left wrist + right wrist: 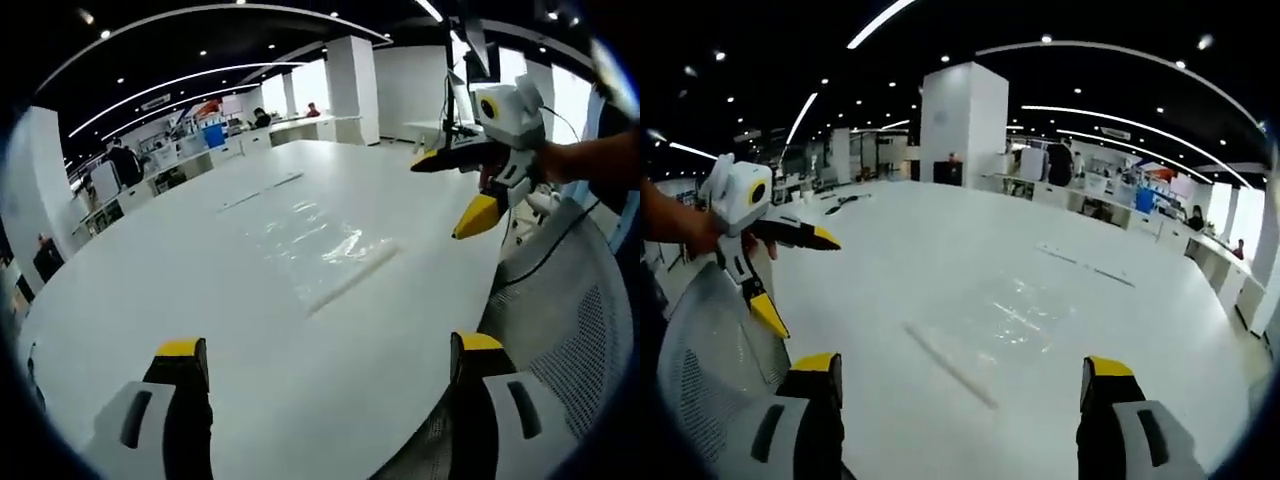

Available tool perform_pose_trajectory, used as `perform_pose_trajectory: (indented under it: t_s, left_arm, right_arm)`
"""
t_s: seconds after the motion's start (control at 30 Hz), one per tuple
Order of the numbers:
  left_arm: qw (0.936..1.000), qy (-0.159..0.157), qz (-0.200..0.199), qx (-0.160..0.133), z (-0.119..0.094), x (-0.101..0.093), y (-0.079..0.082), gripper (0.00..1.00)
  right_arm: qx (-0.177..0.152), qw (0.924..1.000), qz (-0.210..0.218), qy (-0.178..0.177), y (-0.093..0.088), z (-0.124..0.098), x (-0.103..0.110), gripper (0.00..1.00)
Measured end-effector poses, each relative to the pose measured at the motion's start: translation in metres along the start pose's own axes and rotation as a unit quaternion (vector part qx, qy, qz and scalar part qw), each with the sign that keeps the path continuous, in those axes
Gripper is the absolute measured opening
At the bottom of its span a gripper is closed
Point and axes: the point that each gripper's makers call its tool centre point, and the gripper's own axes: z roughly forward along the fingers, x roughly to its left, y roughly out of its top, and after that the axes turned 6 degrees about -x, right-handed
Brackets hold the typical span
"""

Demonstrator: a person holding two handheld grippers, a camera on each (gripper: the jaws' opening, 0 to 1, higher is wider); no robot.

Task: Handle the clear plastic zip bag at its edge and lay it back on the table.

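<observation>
Left gripper: yellow-tipped black jaws spread wide apart, nothing between them, held above the near edge of the table. In the right gripper view it enters from the left, gripped by a person's hand, its two yellow tips splayed apart and clear of the table surface.

Right gripper: jaws likewise wide apart and empty, poised above the near part of the table. In the left gripper view it enters from the right, white body, yellow tips parted, held by a hand above the table's right edge.

Clear plastic zip bag: lying flat on the table, touching neither gripper. Nearly transparent; its outline is hard to trace and shows mostly by glare and wrinkles. In the left gripper view its long axis appears to run from near right to far left, with the zip strip along the near end, crossing that axis. In the right gripper view the bag lies ahead between the jaws, zip strip nearest the camera, running diagonally.

Table: large, white, rounded edge.

Mesh chair back: grey-white, beside the table's near edge; also at lower left of the right gripper view.

Background: open-plan office, white pillar, desks, ceiling light strips.
</observation>
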Motion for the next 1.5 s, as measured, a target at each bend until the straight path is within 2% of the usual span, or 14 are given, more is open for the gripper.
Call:
perform_pose_trajectory:
  t_s: [0.27, 0.57, 0.73, 0.93, 1.5]
  left_arm:
    - [1.0000, 0.005, -0.006, -0.006, -0.008, -0.004, -0.009, 0.99]
    - [0.9997, 0.016, -0.004, -0.020, -0.015, -0.006, -0.008, 0.99]
    - [0.9994, 0.021, -0.006, -0.026, -0.017, -0.007, -0.009, 0.99]
    - [0.9992, 0.024, -0.002, -0.032, -0.018, -0.006, -0.007, 0.99]
    - [0.9993, 0.026, -0.002, -0.029, -0.018, -0.009, -0.010, 0.98]
  right_arm:
    - [-0.015, 0.9995, 0.017, -0.020, -0.002, -0.015, -0.002, 1.00]
    - [-0.027, 0.9986, 0.028, -0.036, -0.005, -0.028, -0.003, 1.00]
    - [-0.033, 0.9983, 0.033, -0.035, -0.006, -0.029, 0.003, 1.00]
    - [-0.023, 0.9987, 0.032, -0.033, -0.014, -0.030, 0.008, 1.00]
    - [-0.026, 0.9979, 0.041, -0.043, -0.020, -0.031, 0.007, 1.00]
